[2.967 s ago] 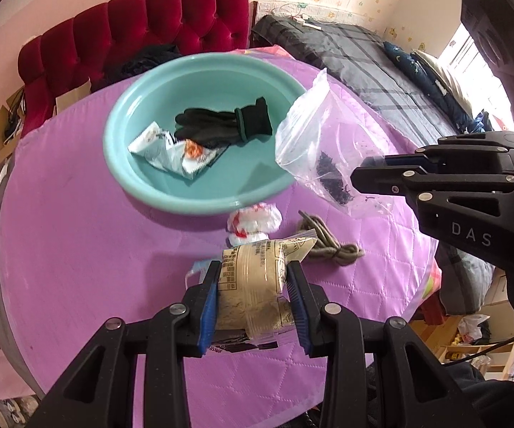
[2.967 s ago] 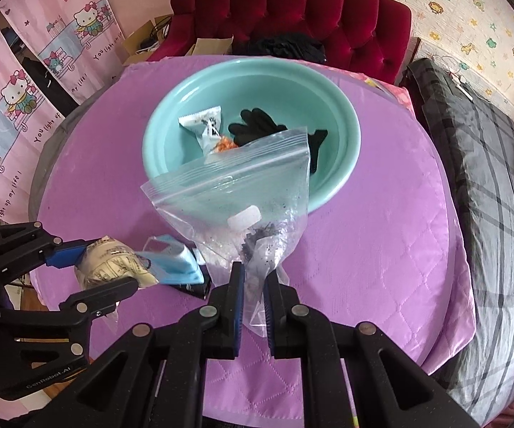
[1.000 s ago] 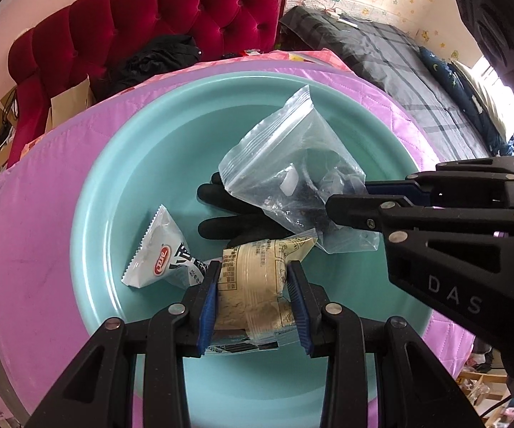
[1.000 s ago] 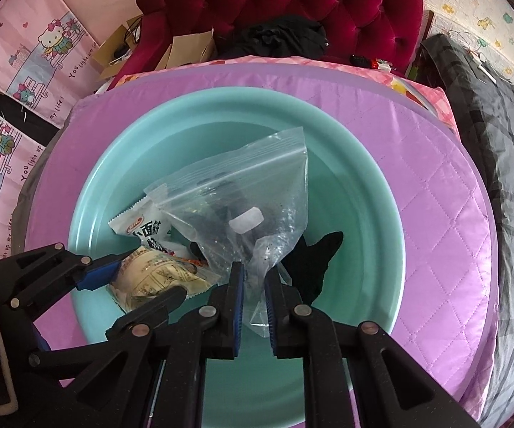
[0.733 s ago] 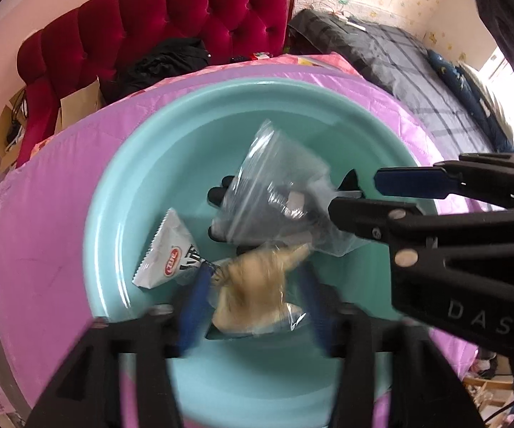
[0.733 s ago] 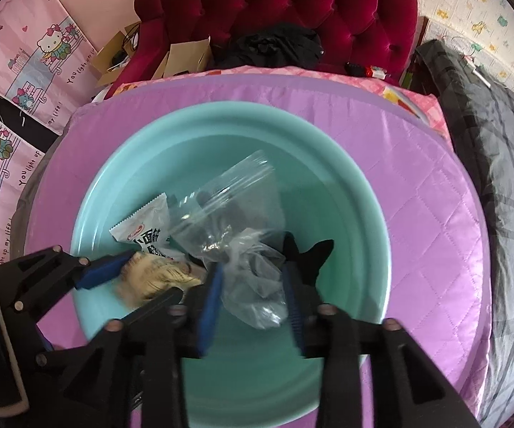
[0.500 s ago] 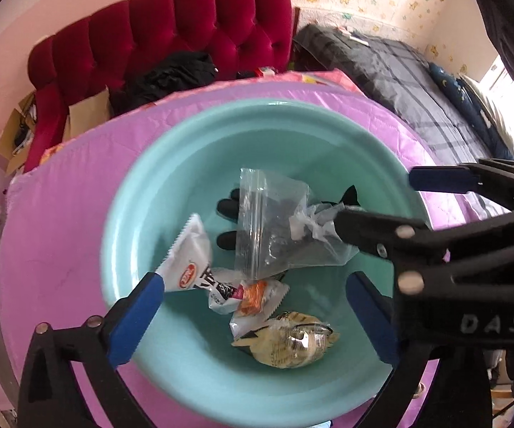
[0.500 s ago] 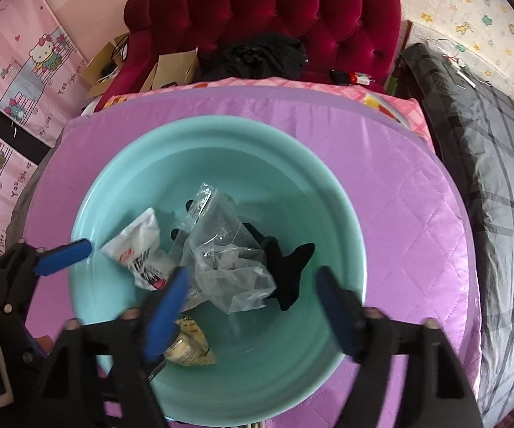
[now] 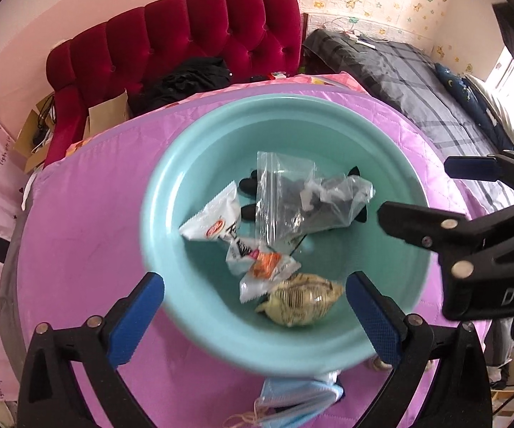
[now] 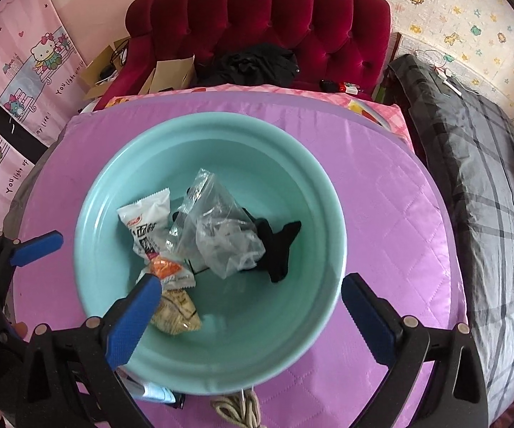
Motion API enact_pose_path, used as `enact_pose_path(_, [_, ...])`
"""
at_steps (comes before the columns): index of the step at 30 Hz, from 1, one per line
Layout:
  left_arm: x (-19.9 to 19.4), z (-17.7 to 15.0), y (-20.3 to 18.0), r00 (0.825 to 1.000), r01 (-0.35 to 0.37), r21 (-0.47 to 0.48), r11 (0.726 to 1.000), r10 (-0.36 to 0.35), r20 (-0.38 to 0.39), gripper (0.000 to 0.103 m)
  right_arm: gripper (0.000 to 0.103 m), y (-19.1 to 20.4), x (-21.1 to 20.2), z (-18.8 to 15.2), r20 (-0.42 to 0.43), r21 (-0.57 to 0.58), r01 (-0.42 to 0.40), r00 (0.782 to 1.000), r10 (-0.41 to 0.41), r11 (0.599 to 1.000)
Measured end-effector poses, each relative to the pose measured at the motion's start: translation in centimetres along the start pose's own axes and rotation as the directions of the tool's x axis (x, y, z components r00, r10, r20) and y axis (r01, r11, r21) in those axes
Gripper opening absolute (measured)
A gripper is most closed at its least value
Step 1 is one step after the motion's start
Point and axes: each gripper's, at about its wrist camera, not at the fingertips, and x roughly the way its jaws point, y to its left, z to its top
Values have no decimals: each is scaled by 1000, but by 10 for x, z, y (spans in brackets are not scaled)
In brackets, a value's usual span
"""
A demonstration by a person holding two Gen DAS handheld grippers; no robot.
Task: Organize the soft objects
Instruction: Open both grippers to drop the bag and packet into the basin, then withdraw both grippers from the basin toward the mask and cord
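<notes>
A teal basin (image 9: 164, 214) (image 10: 328, 214) sits on the purple quilted table. In it lie a clear zip bag (image 9: 292, 196) (image 10: 221, 228), a beige packet (image 9: 299, 303) (image 10: 176, 314), a white snack packet (image 9: 214, 217) (image 10: 146, 217), a small orange-and-white packet (image 9: 267, 267) (image 10: 168, 269) and a black glove (image 10: 278, 246). My left gripper (image 9: 257, 317) is open and empty above the basin's near rim. My right gripper (image 10: 250, 317) is open and empty above the basin; it also shows at the right in the left wrist view (image 9: 435, 192).
A blue face mask (image 9: 296, 397) lies on the table in front of the basin. A grey cord (image 10: 237, 410) lies by the near rim. A red sofa (image 10: 257, 21) stands behind the table and a bed with a plaid cover (image 10: 478, 164) is at the right.
Both grippers opened and let go: the beige packet and the zip bag dropped into the basin. Both grippers have pulled back and up since then.
</notes>
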Motion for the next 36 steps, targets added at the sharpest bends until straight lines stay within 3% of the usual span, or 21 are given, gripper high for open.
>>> enact_pose_path(22, [-56,-86,0,999,-4,-3,1000,5,32,103,103,8,-49,-78,17,-5,37,999,-36,999])
enact_pose_path(36, [-67,-148,-6,1000,11,-9,1000,-11,25,103,103,16,-53,-133,4,-25,28,1000,-28,999])
